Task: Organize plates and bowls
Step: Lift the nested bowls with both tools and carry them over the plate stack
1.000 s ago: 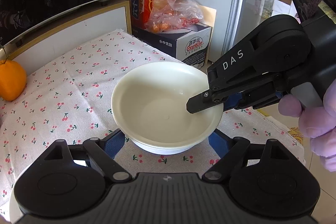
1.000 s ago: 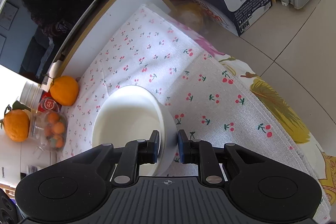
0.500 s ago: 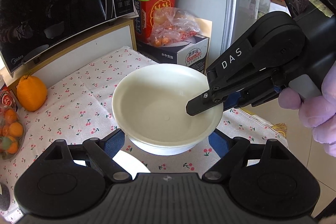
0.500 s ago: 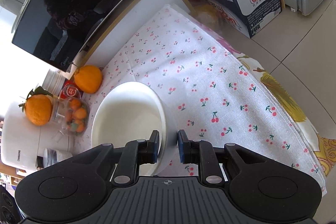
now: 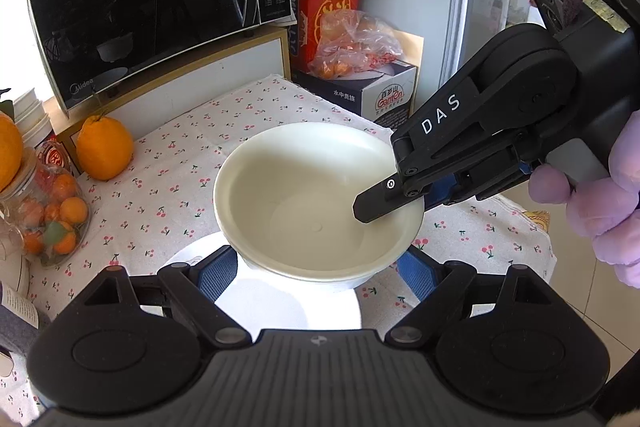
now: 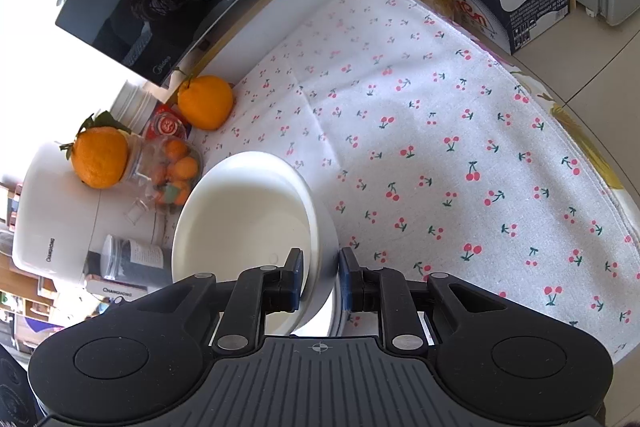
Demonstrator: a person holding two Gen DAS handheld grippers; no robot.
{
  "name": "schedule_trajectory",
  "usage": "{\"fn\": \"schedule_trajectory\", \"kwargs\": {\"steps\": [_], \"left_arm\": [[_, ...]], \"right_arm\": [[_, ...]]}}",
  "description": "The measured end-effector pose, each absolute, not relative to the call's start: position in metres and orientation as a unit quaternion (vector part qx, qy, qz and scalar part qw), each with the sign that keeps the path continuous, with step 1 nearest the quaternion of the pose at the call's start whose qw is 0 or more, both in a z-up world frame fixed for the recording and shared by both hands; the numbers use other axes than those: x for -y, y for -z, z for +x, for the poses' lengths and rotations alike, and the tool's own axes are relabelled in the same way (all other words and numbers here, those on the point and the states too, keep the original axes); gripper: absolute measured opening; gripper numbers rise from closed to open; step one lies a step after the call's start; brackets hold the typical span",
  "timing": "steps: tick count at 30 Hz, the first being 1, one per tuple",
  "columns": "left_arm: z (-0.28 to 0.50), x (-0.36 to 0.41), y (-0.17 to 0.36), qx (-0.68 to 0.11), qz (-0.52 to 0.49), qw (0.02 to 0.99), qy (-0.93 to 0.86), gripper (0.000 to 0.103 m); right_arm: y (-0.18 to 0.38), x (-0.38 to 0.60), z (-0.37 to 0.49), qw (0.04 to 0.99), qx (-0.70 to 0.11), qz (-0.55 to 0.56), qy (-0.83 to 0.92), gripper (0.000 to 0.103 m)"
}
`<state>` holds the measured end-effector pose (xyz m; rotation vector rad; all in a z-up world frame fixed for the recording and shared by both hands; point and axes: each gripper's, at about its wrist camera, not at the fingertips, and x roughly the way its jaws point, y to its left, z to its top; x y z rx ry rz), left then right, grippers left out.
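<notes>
Bowl (image 5: 316,203) rim pinched by right tongs (image 6: 320,277); left tongs (image 5: 316,273) spread wide, tips hidden under bowl.

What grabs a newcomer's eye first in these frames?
The white bowl at center, its rim pinched by the right gripper above the cherry-print cloth. The left gripper sits open beneath it, over a white plate. Behind, a black microwave and an orange.

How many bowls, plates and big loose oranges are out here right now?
White bowl: 1
White plate: 1
Big loose oranges: 2
Total: 4
</notes>
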<state>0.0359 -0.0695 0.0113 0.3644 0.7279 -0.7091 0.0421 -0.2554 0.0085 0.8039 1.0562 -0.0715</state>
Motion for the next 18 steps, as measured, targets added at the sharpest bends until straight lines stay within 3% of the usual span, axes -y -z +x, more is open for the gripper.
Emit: {"fn": "schedule_trajectory", "kwargs": {"steps": [18], "left_arm": [[0.050,0.019,0.014,-0.402,0.162,0.851,0.297,0.085]], "right_arm": [[0.022,0.184,0.070,0.770,-0.537,0.343,0.024,0.019]]}}
